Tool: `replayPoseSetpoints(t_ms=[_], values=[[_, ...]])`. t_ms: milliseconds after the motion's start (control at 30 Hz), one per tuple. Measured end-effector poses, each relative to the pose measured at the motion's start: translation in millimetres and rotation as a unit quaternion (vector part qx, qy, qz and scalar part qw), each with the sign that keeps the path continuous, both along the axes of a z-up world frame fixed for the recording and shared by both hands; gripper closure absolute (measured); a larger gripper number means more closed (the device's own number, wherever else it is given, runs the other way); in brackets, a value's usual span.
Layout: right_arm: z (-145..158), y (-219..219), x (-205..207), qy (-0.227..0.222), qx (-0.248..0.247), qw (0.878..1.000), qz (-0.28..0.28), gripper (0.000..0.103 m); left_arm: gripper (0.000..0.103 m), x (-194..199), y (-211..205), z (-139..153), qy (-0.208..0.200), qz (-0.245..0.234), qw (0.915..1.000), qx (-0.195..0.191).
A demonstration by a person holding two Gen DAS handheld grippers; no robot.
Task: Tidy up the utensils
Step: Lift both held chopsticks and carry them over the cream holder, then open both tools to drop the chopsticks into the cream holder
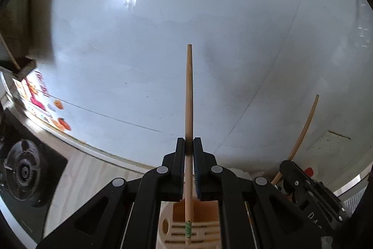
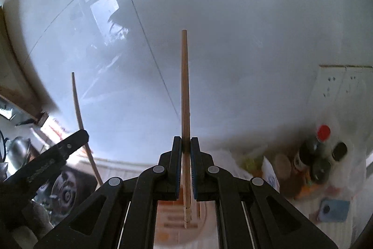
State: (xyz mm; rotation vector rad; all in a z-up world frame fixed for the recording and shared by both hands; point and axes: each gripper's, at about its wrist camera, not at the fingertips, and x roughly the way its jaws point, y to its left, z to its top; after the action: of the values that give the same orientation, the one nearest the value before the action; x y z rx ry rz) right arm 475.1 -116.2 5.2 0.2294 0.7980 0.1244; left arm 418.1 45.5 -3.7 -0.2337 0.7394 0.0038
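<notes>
My left gripper (image 1: 189, 144) is shut on a wooden chopstick (image 1: 189, 95) that stands upright, its decorated lower end over a wooden utensil holder (image 1: 170, 225) below. My right gripper (image 2: 185, 144) is shut on a second wooden chopstick (image 2: 185, 85), also upright, its lower end over the same slotted wooden holder (image 2: 167, 214). Each gripper and its chopstick shows in the other view: the right one (image 1: 305, 125) at the right of the left wrist view, the left one (image 2: 80, 118) at the left of the right wrist view.
A white tiled wall (image 1: 186, 15) fills the background. A gas stove burner (image 1: 22, 169) sits at the left on the wooden counter (image 1: 93, 174). Bottles and jars (image 2: 319, 155) and a blue item (image 2: 334, 210) stand at the right. A wall socket (image 2: 345, 85) is at right.
</notes>
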Motion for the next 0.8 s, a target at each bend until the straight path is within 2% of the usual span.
replayPoseSetpoints(t_ms=[133,233,367,600,800], values=[[-20,-2,18,-0.004,0.023,1.000,-0.016,0.096,0.099,19,4,-19,0.014,-0.002,0.9998,-0.015],[-33,-3,24,-0.005,0.039,0.999,-0.016,0.096,0.099,26,5,-29,0.012,-0.004,0.9999,-0.010],[-44,3,26,-0.005,0.037,0.999,-0.001,0.096,0.099,31,3,-40,0.014,-0.011,0.9998,-0.003],[-55,7,21,0.002,0.029,1.000,0.012,0.096,0.099,20,-1,-50,0.025,-0.028,0.9992,0.009],[-59,5,15,0.014,0.025,0.999,0.026,0.096,0.098,8,-2,-61,0.055,-0.048,0.9973,0.011]])
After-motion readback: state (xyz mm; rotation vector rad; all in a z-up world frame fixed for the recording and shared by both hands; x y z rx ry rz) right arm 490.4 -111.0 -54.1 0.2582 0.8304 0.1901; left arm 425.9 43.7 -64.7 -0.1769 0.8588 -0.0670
